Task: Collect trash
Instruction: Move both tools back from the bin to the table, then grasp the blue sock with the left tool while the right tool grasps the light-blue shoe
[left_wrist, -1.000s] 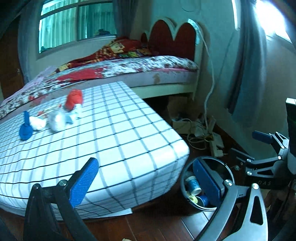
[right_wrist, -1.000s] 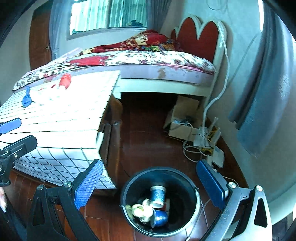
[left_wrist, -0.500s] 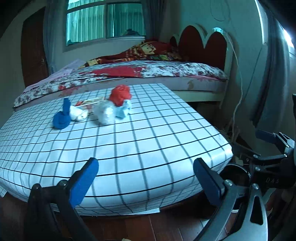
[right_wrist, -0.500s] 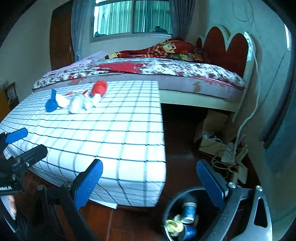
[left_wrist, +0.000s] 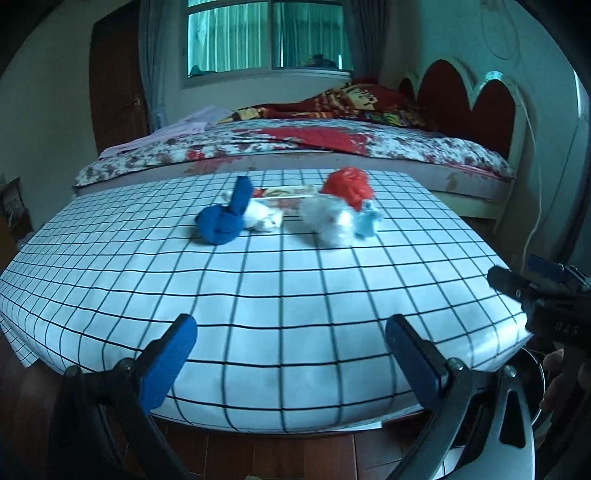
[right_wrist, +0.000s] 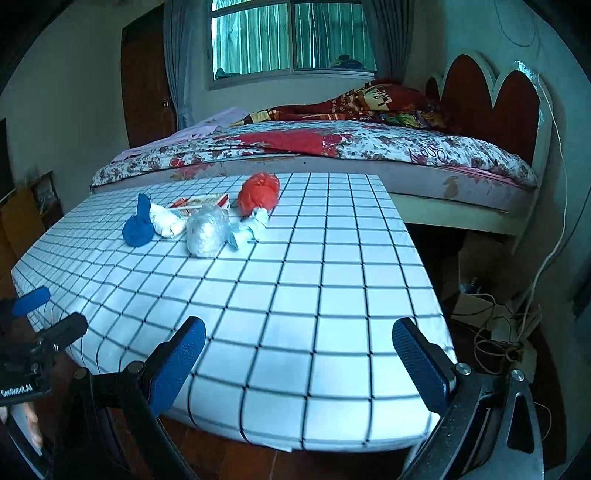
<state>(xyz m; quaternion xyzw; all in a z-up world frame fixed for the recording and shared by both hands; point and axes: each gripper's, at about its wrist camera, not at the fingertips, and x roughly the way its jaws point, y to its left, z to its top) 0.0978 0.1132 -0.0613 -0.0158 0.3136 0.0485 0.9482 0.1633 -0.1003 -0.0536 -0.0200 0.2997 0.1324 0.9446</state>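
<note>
Left wrist view: both claws, left (left_wrist: 290, 341) and right (right_wrist: 297, 343), gape wide, holding nothing. Reach over the checked table (left_wrist: 332, 288) and pinch one bundle, perhaps the blue wad (left_wrist: 223, 219), squarely.

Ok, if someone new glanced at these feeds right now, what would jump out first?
The cluster of trash on the checked tablecloth: a blue wad, a clear plastic ball and a red bag, all toward its far left. Both the left gripper and right gripper hang open and empty at the near edge.
</note>
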